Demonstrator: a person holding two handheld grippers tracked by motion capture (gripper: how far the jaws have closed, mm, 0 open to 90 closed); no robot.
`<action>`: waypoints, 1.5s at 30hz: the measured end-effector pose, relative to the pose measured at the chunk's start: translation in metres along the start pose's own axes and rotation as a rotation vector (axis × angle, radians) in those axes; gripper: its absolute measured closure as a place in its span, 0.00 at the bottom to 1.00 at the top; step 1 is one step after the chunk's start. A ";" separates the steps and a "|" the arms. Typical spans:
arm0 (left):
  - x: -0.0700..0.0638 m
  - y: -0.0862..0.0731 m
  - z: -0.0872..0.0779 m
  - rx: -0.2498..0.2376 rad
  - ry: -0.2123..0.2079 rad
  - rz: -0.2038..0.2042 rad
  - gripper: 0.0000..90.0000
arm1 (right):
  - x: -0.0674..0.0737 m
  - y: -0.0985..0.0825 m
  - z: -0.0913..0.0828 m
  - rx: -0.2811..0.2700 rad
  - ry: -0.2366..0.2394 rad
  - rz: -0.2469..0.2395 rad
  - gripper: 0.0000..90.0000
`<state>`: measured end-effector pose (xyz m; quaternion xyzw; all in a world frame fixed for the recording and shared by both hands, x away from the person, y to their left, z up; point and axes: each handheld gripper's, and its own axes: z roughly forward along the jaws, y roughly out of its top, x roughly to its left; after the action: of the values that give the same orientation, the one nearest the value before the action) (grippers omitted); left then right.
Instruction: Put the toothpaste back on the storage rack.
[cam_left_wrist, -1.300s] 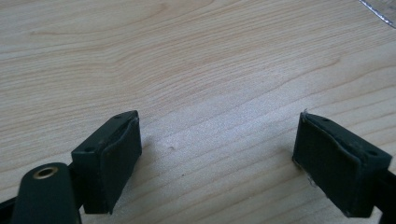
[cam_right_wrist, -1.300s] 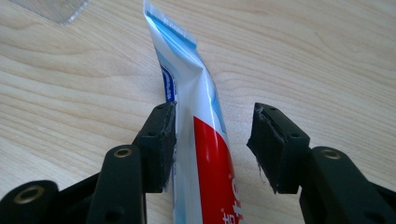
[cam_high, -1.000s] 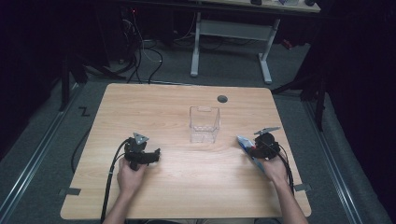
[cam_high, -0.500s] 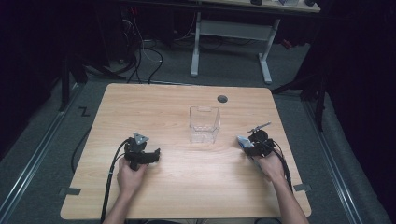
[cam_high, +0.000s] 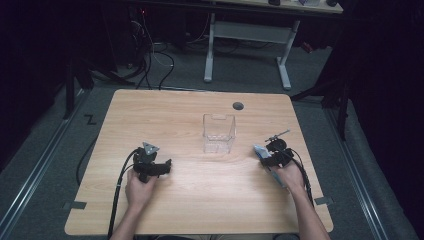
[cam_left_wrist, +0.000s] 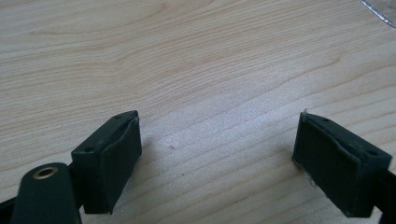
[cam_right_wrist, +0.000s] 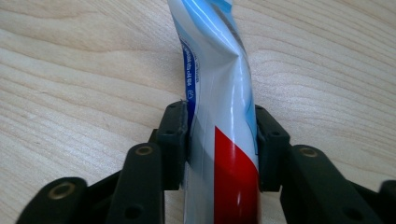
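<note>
Jaws of the right gripper (cam_right_wrist: 222, 140) have just been closing and are now pressing both sides of a toothpaste tube (cam_right_wrist: 219, 102), which is lying on the wooden table (cam_high: 200, 200) toward its right edge. Left gripper (cam_left_wrist: 217, 149) is resting with jaws spread wide over bare wood, holding nothing. Between the hands, a clear plastic container (cam_high: 219, 133) is standing mid-table with open wood all around. Grey floor and a desk frame (cam_high: 247, 37) are lying beyond.

clear box (cam_high: 219, 133) mid-table between both tools, bare wood around it, free passage either side
</note>
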<state>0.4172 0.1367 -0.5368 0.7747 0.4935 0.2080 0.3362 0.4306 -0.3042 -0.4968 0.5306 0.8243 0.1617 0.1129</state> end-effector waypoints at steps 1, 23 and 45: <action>0.000 0.000 0.000 0.000 0.000 0.000 0.17 | 0.001 0.000 0.000 -0.005 -0.005 -0.006 0.72; 0.000 0.000 0.000 0.000 0.000 0.000 0.17 | 0.004 -0.005 -0.029 -0.173 0.093 0.005 0.77; 0.000 0.000 0.000 0.000 0.000 0.000 0.17 | 0.005 -0.011 -0.057 -0.333 0.169 0.021 0.77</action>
<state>0.4172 0.1367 -0.5368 0.7747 0.4934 0.2080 0.3363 0.3987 -0.3118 -0.4483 0.4979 0.7871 0.3409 0.1277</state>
